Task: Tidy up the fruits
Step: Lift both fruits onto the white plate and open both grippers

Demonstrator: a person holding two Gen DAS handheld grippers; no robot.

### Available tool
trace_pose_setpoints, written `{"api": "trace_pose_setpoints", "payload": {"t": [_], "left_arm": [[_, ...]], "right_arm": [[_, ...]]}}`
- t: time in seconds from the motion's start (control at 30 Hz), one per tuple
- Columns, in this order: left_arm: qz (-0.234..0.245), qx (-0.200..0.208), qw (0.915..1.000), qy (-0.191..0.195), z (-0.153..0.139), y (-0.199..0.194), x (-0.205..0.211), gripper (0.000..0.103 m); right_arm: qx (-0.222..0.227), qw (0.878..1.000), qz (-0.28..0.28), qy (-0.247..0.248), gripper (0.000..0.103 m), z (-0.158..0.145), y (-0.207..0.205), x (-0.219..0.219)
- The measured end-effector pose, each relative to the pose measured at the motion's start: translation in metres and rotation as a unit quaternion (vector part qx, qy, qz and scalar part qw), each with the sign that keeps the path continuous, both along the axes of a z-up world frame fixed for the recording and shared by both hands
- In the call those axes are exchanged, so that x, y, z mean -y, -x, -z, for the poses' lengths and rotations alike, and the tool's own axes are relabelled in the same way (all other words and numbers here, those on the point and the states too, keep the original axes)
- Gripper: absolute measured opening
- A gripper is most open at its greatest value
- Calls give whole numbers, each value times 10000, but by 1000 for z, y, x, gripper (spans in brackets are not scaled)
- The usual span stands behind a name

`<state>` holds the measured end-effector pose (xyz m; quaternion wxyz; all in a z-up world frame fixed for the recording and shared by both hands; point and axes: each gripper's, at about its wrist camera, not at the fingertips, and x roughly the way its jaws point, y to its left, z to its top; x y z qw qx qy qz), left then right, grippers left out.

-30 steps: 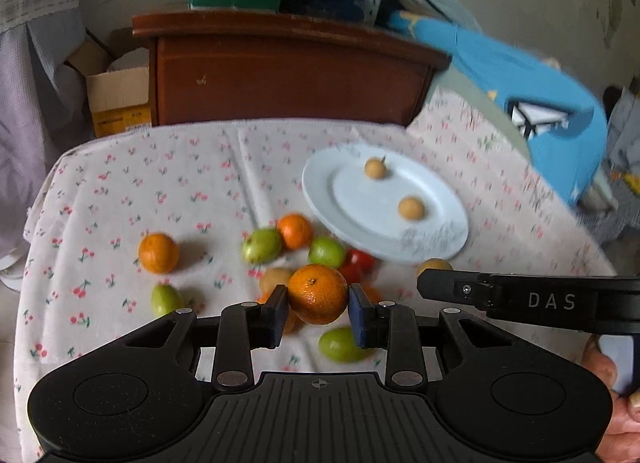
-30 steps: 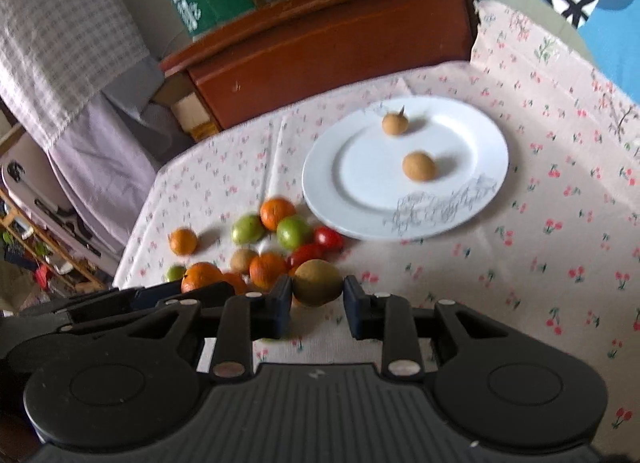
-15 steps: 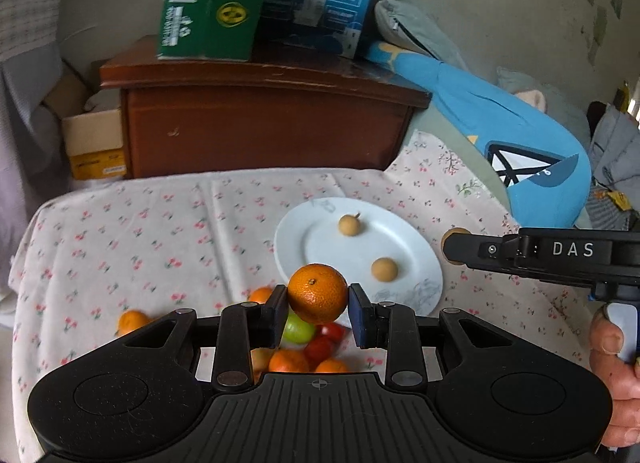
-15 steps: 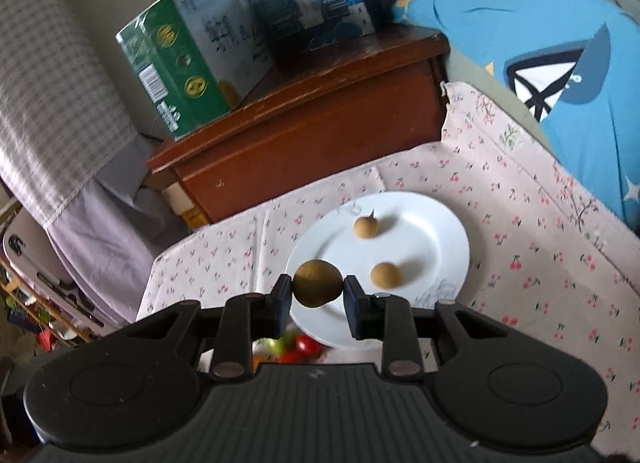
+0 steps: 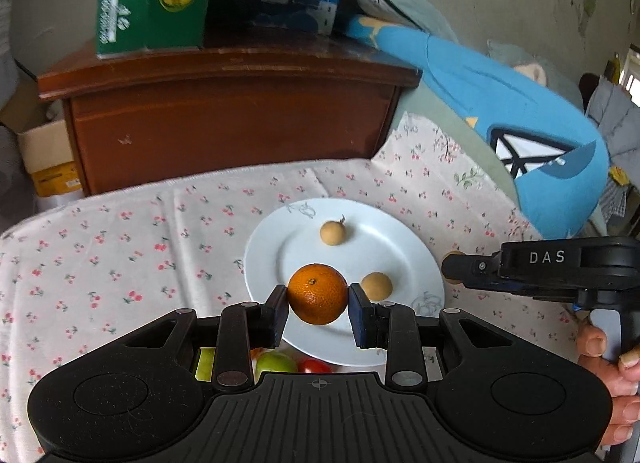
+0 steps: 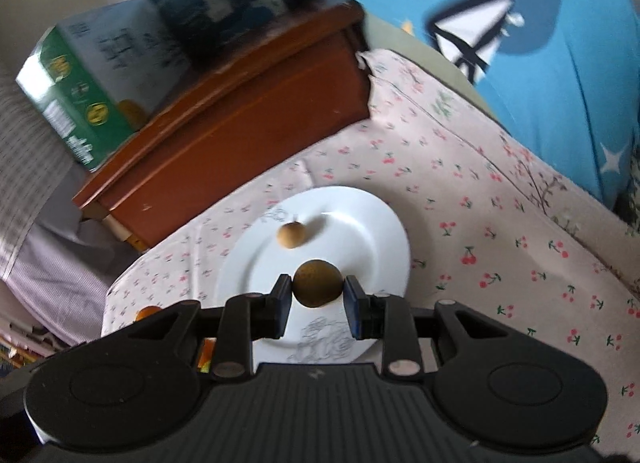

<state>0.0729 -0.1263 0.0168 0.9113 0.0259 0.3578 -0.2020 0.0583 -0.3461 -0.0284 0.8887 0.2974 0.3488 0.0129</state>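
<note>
We hold an orange clamped in our left gripper above the near part of the white plate on the counter. Our right gripper grips a brown fruit over the same plate, where two small tan fruits lie.

text: "DAS" | on: right gripper body | colour: white letters

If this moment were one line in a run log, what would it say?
left gripper: shut on orange | right gripper: shut on brown fruit | white plate: two small tan fruits, beneath both grippers
</note>
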Motion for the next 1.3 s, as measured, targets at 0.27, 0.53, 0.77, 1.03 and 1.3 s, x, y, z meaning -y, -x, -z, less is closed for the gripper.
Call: {"api": "trace_pose_setpoints", "payload": {"t": [0.27, 0.53, 0.77, 1.03, 1.3], "left_arm": [[158, -296, 9993, -174, 21, -20, 18, 29], [119, -394, 9989, -230, 32, -32, 19, 30], [56, -235, 9996, -110, 21, -32, 22, 52], [-234, 130, 9996, -116, -9, -26, 8, 87], [-540, 150, 9976, -399, -23, -18, -14, 92]], "right_arm": [[-341, 9994, 46, -85, 28, 20, -17, 1], [-567, 9982, 143, -139, 28, 34, -30, -4], [-411, 9988, 230, -159, 32, 30, -35, -3], [-135, 9998, 90, -81, 41, 15, -34, -7], [-79, 9998, -144, -60, 48, 8, -27, -19]]}}
